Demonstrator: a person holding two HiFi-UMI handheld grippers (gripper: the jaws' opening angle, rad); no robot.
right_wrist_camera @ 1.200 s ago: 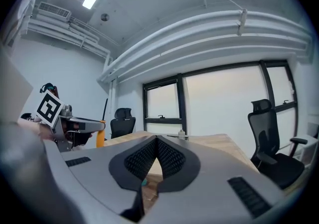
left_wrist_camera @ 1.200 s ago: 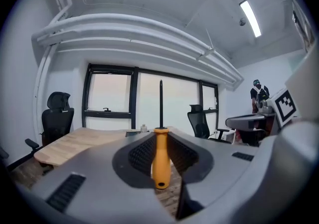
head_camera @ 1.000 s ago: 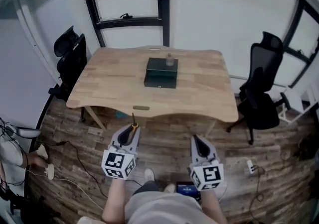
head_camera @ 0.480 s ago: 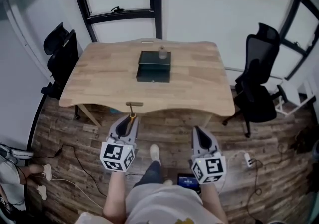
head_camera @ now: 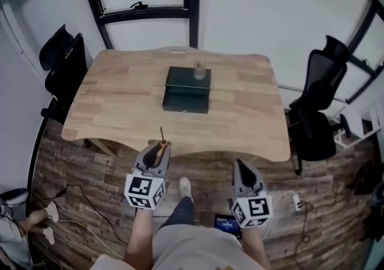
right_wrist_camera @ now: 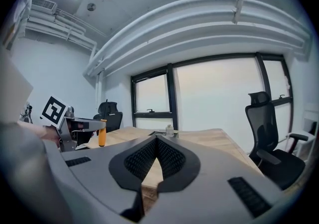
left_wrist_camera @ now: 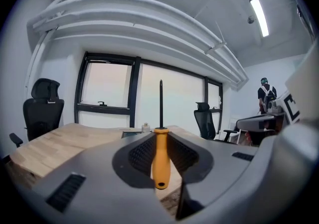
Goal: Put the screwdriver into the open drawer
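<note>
A screwdriver (head_camera: 161, 141) with an orange handle (left_wrist_camera: 160, 161) and a thin dark shaft stands out forward from my left gripper (head_camera: 158, 153), which is shut on the handle. In the left gripper view my left gripper (left_wrist_camera: 160, 143) clamps the handle, shaft pointing up and ahead. A dark green drawer box (head_camera: 187, 89) sits mid-table with a small bottle (head_camera: 200, 71) on top; whether its drawer is open I cannot tell. My right gripper (head_camera: 240, 167) (right_wrist_camera: 157, 142) is shut and empty, level with the left. Both hang over the floor, short of the table's near edge.
The wooden table (head_camera: 120, 101) stands ahead on plank flooring. Black office chairs flank it: one at the left (head_camera: 59, 62), one at the right (head_camera: 317, 113). Cables (head_camera: 78, 203) trail on the floor at the left. Large windows fill the back wall.
The table and the box have come closer in the head view. Both grippers keep their places in front of the body, and the left still holds the screwdriver.
</note>
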